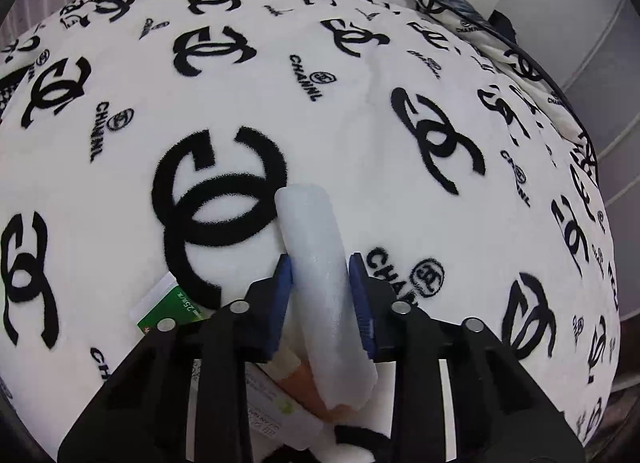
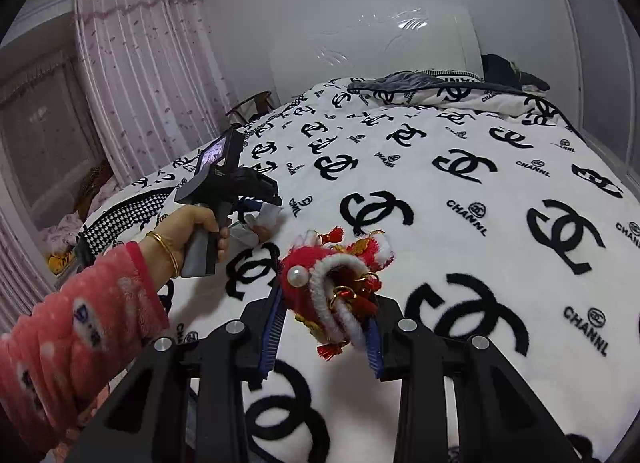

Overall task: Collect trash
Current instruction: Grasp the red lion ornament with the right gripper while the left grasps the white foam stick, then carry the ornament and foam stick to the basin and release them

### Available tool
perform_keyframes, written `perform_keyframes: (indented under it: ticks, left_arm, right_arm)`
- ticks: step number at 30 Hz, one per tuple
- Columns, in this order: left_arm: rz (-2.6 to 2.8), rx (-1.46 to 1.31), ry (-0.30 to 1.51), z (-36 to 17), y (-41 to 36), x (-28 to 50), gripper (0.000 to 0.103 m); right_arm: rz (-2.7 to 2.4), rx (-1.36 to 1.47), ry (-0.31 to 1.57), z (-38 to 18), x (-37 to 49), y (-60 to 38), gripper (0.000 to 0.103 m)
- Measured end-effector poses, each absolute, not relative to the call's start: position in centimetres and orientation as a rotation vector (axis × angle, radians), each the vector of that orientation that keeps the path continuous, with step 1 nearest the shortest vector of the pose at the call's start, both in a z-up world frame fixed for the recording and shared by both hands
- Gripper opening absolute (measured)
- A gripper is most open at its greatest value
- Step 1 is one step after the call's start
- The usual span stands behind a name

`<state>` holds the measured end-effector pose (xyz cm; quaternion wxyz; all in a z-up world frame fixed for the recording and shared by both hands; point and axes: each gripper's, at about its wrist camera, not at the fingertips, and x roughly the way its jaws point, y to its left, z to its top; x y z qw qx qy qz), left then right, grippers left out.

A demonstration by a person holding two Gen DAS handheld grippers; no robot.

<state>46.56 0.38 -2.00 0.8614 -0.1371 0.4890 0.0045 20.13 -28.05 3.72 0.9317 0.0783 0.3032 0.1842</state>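
Note:
My left gripper [image 1: 320,267] is shut on a long white foam strip [image 1: 316,263] that sticks out forward over the logo blanket [image 1: 280,95]. Under it lie a green and white card [image 1: 168,305] and orange and white packaging [image 1: 296,379]. My right gripper [image 2: 326,303] is shut on a red and white plush lion ornament [image 2: 332,287] with a pearl and tassels, held above the blanket [image 2: 460,203]. The left gripper [image 2: 264,203] also shows in the right wrist view, held by a hand in a pink sleeve, low over small white scraps [image 2: 256,223].
The bed fills both views. A folded blanket and dark clothes [image 2: 500,71] lie at the white headboard [image 2: 380,47]. Pink curtains [image 2: 140,75] hang at the left, a white wardrobe [image 1: 600,63] stands at the right.

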Motion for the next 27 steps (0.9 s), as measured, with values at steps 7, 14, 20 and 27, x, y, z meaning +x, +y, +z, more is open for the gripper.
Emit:
perform_keyframes:
  ticks: [7,14,20,27]
  left_arm:
    - [-0.142,-0.270,0.963,1.6,0.5,41.5,0.025]
    - [-0.435,-0.155,0.885,5.2,-1.7,26.8,0.025]
    - [-0.549,-0.141,0.922,2.2,-2.1,16.3,0.025]
    - [-0.576,-0.161,1.065,-5.7,-3.4,8.1,0.025]
  right_arm:
    - [0.387,0.195,0.598,4.2,18.3,-28.3,0.034]
    - [0.420,0.186,0.601,4.7,14.2,-27.2,0.034]
    - [0.415,0.140,0.641,2.8,9.2,-25.8,0.034]
    - [0.403,0.110,0.751,-1.9,3.8,-24.7,0.035]
